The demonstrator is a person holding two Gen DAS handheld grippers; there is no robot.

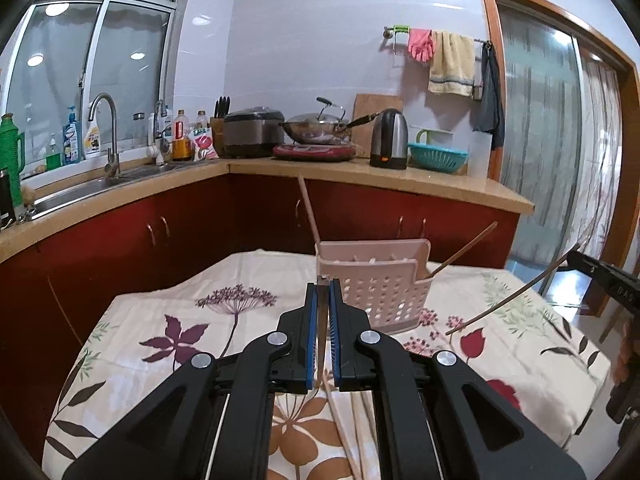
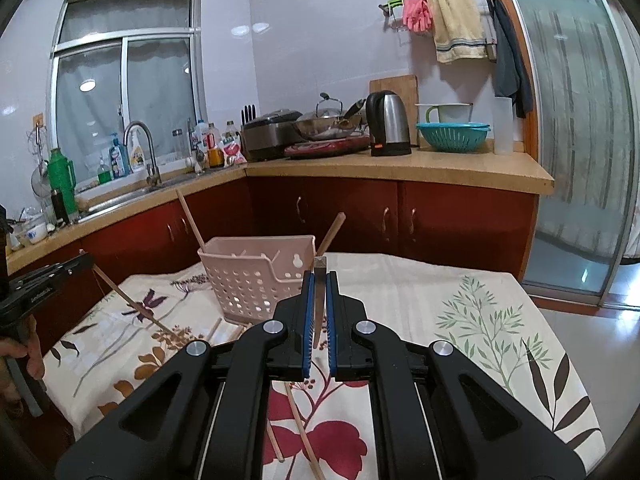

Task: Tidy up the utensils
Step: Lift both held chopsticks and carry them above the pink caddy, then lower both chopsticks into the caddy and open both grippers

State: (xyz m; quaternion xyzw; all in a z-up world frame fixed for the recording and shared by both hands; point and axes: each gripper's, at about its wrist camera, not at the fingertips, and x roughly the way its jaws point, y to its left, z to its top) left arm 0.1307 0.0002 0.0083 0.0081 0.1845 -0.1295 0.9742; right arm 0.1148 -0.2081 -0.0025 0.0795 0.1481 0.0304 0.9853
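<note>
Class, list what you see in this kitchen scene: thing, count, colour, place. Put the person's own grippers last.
Basket: one, pink, on the table.
Standing chopsticks: two, wooden, leaning in the basket.
Loose chopsticks: at least two, wooden, on the cloth.
Tablecloth: one, cream floral, over the table.
Kettle: one, steel, on the counter.
Colander: one, teal, beside the kettle.
Left gripper: black, shut on a chopstick.
Right gripper: black, shut on a second chopstick.

Right gripper [image 2: 319, 280] fingers clamping what looks like a chopstick [image 2: 319, 304], pink basket [image 2: 256, 280] beyond
</note>
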